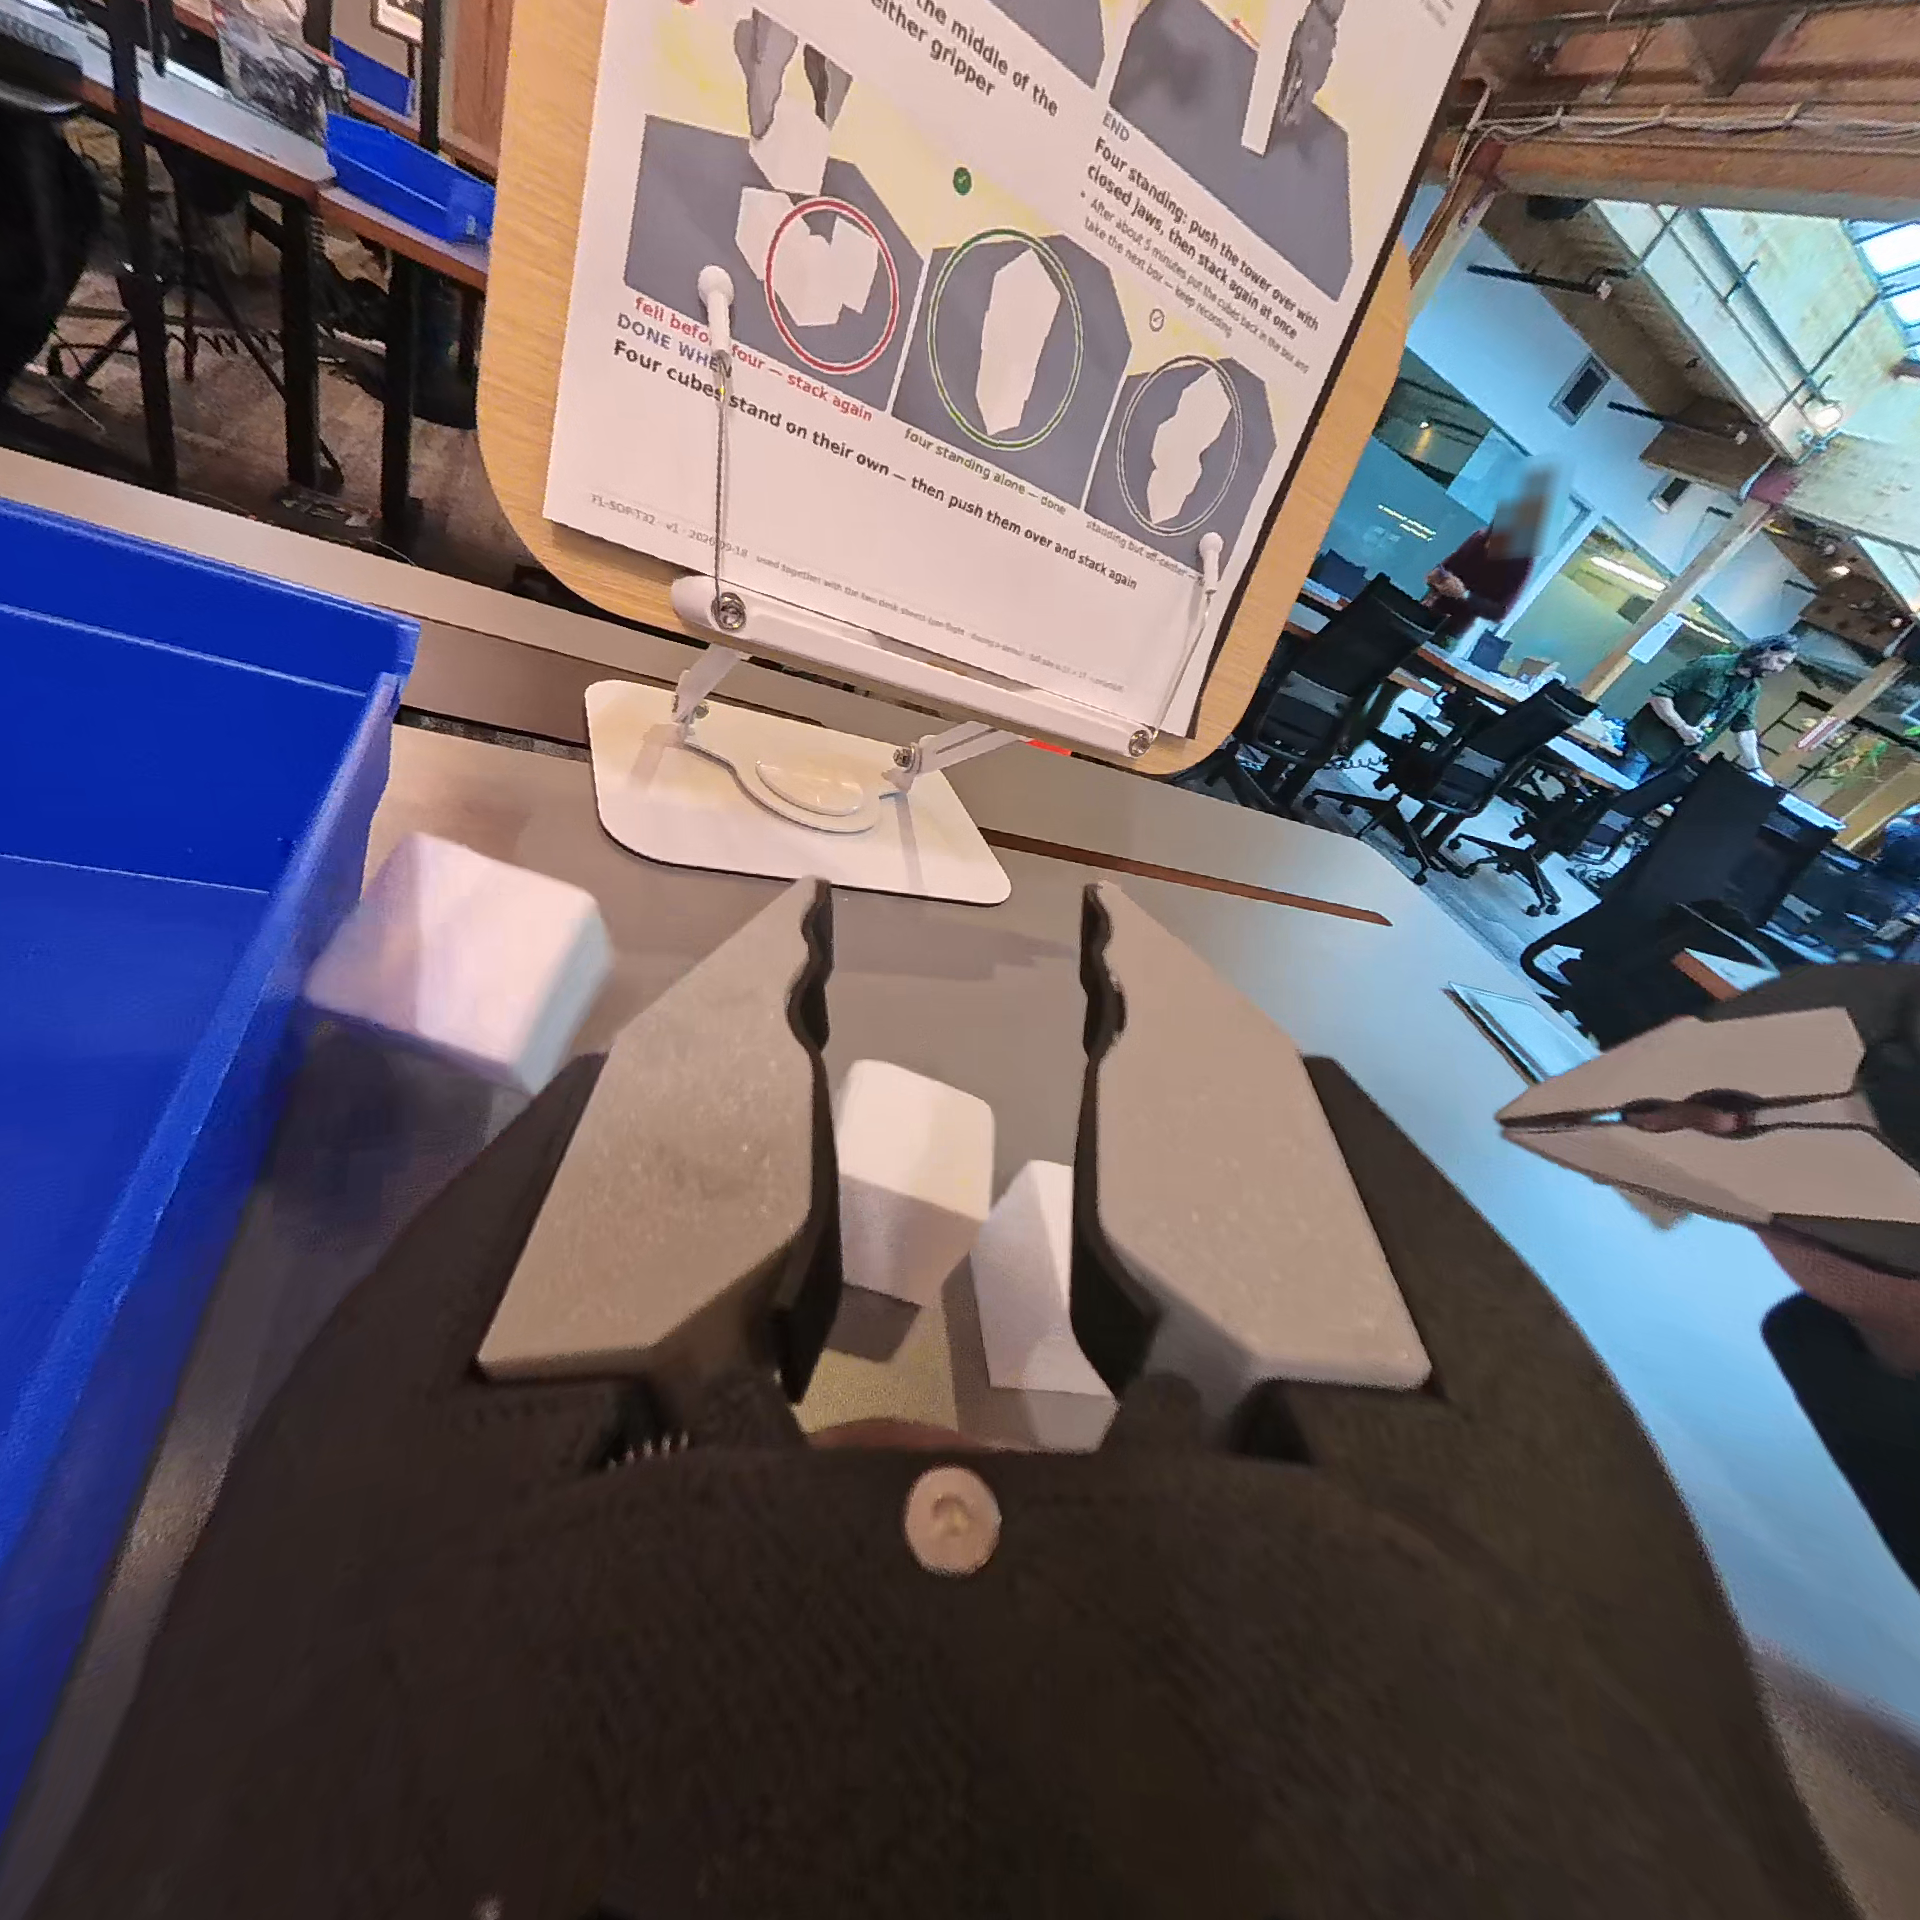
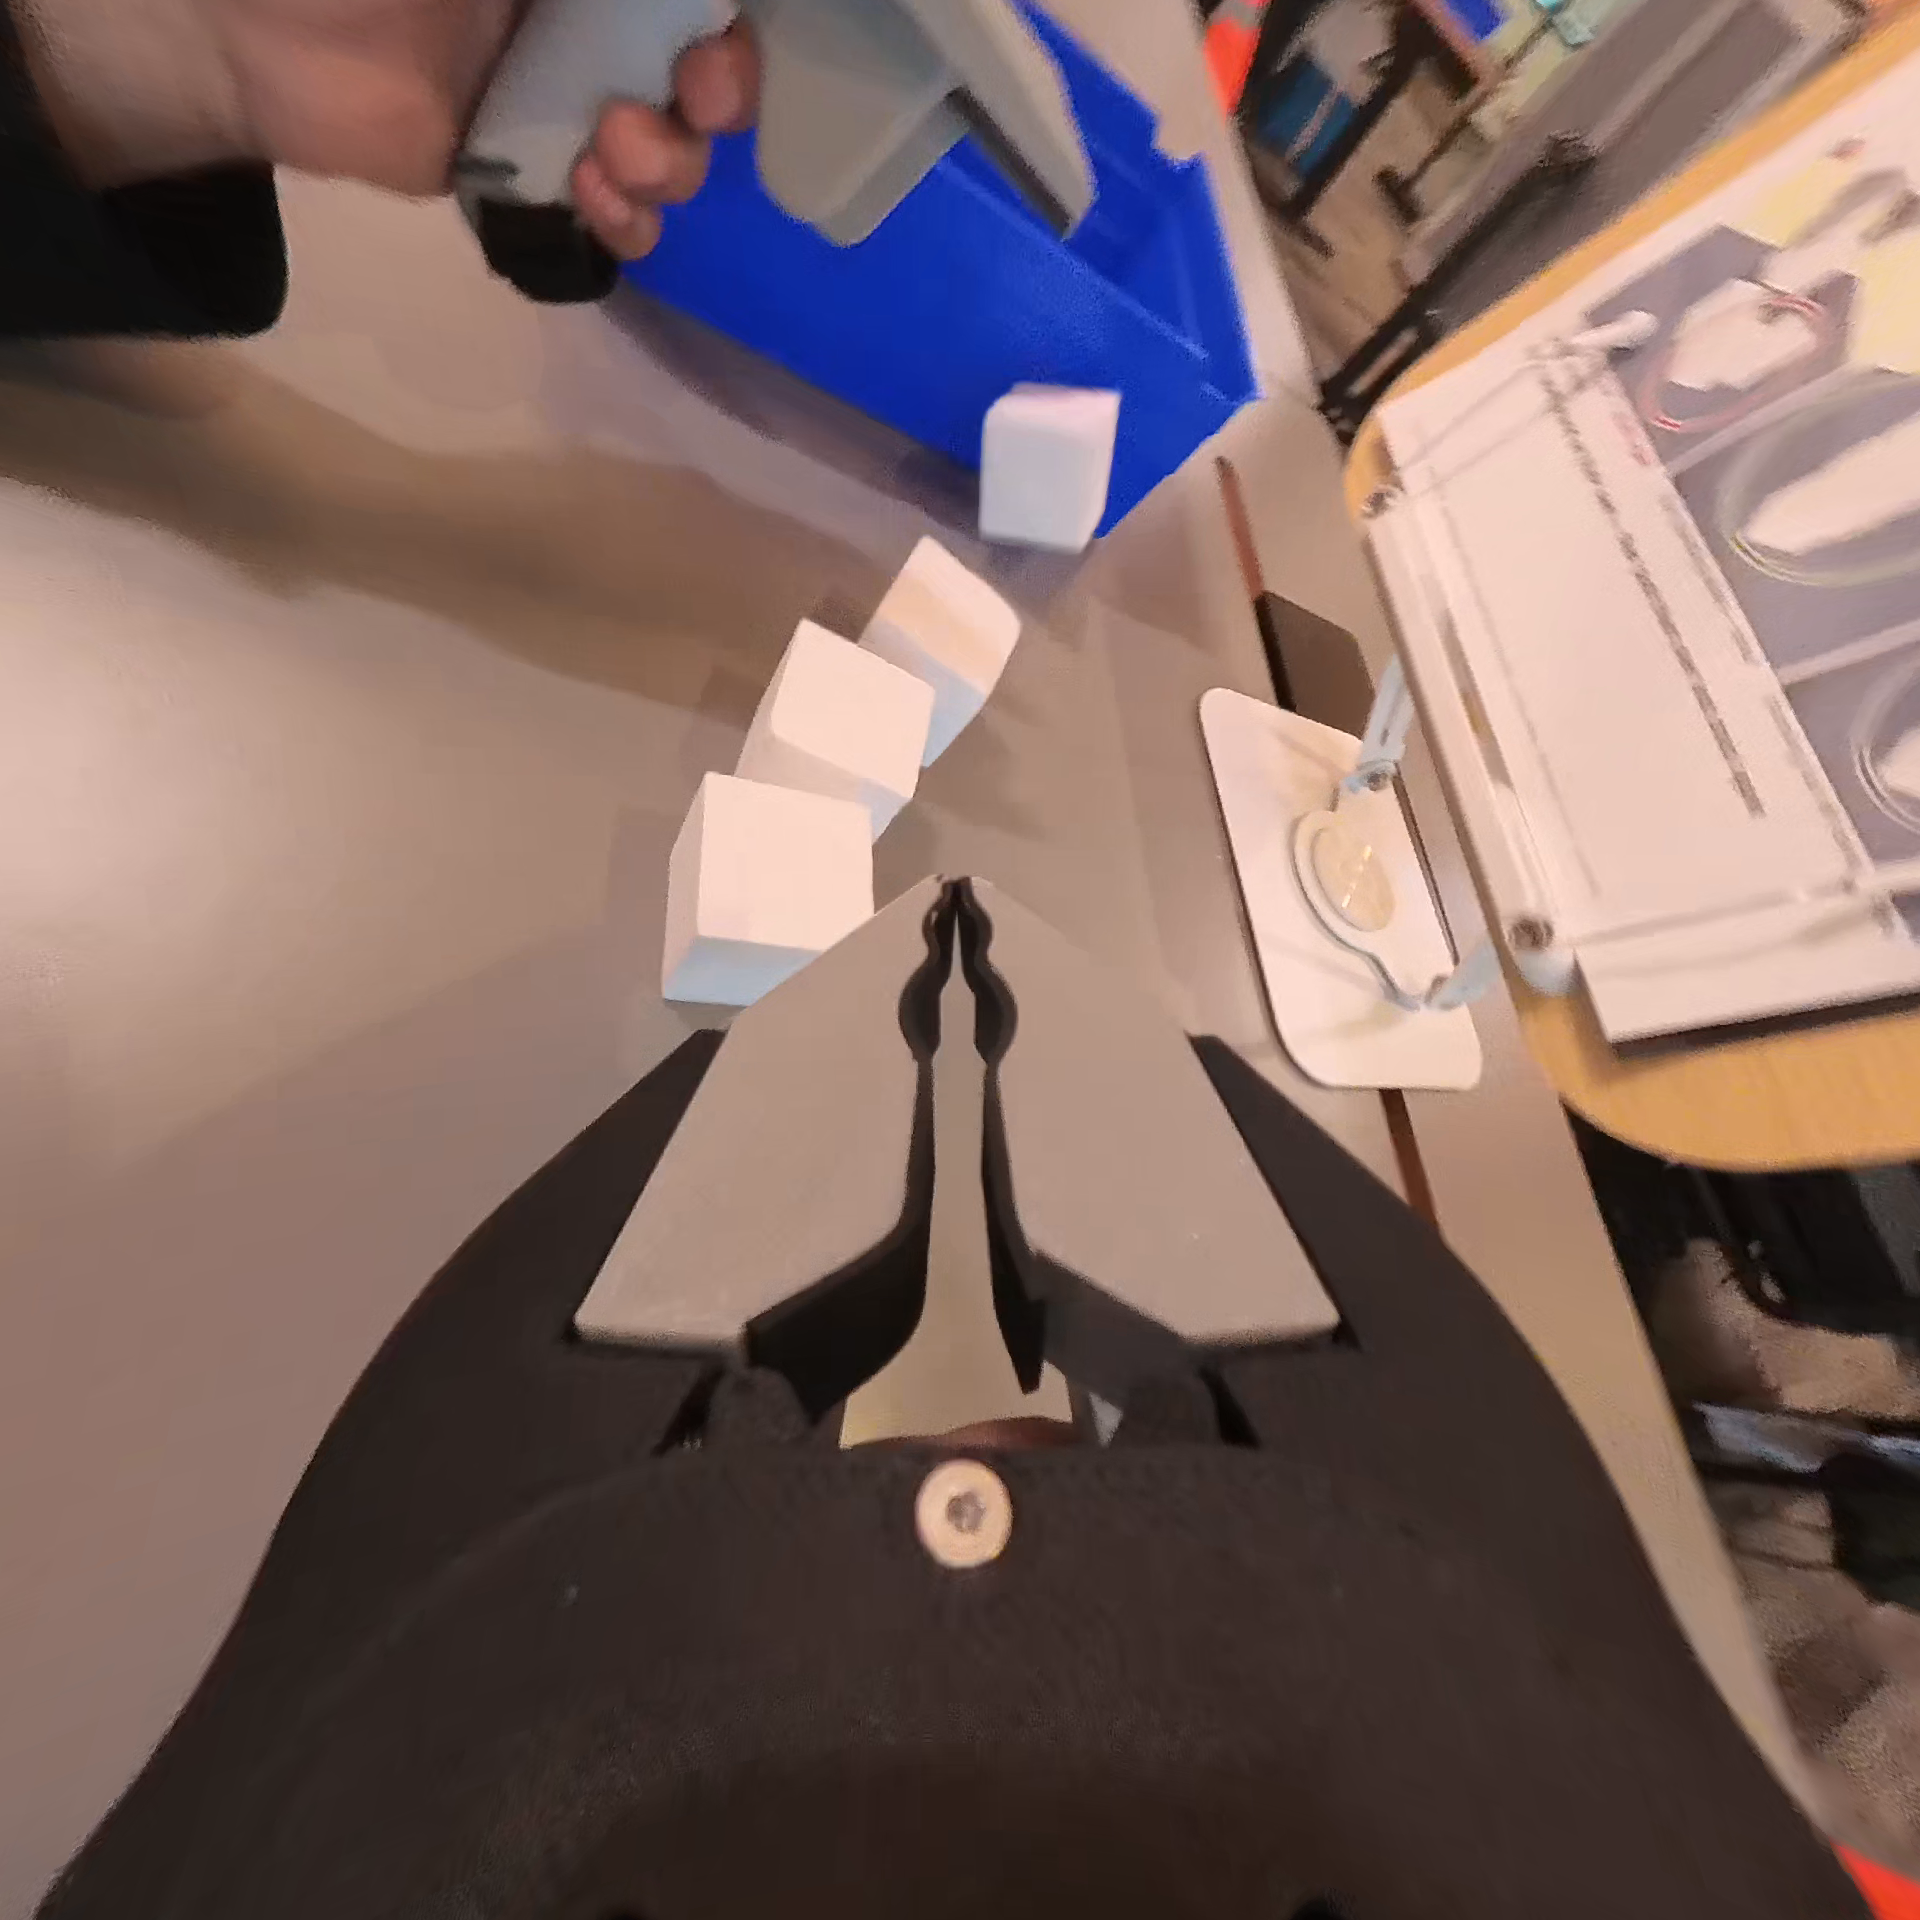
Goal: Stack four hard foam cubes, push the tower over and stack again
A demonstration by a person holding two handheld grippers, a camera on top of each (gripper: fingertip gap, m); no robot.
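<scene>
Several white foam cubes lie toppled in a loose line on the grey table. In the right wrist view the nearest cube touches the left side of my right gripper, which is shut and empty. Two more cubes lean on each other behind it. One cube rests by the blue bin. My left gripper is open and empty above the table. Two cubes show through its gap on the table below. A blurred cube is by the bin.
A wooden stand holding an instruction sheet stands on a white base plate at the table's far edge. The right gripper enters the left wrist view from the right. A hand holds the left gripper over the bin. Office chairs and people are far behind. Left tips to right tips: about 20 cm.
</scene>
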